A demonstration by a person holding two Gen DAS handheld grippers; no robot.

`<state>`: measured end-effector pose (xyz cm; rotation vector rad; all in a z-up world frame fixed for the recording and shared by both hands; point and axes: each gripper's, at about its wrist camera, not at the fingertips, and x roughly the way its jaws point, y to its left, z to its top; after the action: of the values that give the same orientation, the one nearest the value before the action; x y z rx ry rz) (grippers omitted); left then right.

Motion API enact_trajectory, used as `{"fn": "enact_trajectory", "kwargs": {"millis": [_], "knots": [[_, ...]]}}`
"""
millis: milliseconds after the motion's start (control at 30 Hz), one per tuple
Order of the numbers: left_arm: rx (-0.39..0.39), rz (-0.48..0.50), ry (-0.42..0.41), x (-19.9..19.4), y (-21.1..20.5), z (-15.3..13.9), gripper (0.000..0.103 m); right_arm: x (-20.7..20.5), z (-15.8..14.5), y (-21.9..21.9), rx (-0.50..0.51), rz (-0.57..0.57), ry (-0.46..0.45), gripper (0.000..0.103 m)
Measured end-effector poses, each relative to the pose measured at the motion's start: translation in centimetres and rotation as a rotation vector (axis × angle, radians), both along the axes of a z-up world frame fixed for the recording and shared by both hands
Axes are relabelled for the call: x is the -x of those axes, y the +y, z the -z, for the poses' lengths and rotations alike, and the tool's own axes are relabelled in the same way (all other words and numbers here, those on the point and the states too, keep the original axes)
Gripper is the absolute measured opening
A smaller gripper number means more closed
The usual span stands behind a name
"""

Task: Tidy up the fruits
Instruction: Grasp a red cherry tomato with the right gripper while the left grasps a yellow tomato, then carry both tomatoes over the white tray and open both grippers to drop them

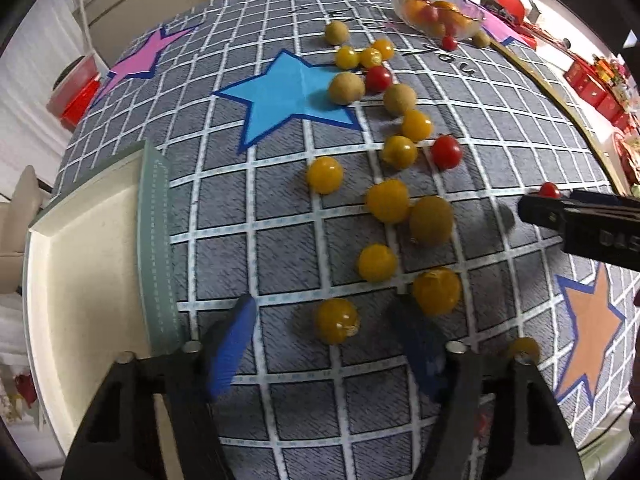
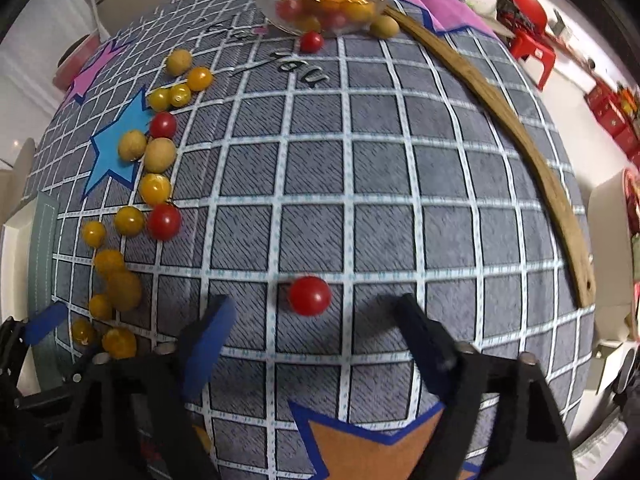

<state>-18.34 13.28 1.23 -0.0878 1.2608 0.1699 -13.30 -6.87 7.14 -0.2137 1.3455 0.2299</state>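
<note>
Yellow and red cherry tomatoes and tan longans lie scattered on the checked tablecloth (image 1: 280,240). My left gripper (image 1: 328,312) is open just above the cloth, with a yellow tomato (image 1: 337,321) between its fingers. A white tray with a green rim (image 1: 154,240) lies to its left. My right gripper (image 2: 312,312) is open and low, with a red cherry tomato (image 2: 310,295) between its fingertips. The right gripper also shows at the right edge of the left wrist view (image 1: 580,220). A clear bowl of fruits (image 2: 324,4) stands at the far end.
A wooden strip (image 2: 520,136) runs along the table's right side. Red boxes and stools (image 2: 532,48) stand beyond the table. A fruit row (image 2: 156,188) runs along the left of the right wrist view. An orange star (image 2: 360,448) is printed near the front edge.
</note>
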Motion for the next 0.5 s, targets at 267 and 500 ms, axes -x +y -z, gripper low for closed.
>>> {"fn": "enact_trajectory", "kwargs": {"millis": [267,500], "knots": [[0.072,0.046,0.002,0.5,-1.2,-0.6,0.023,-0.1,0.6,2.2,-0.035,-0.030,-0.017,0.021],[0.152,0.011,-0.014,1.8,0.3,-2.0,0.023,-1.5,1.2,4.8,-0.182,-0.010,0.021,0.021]]}}
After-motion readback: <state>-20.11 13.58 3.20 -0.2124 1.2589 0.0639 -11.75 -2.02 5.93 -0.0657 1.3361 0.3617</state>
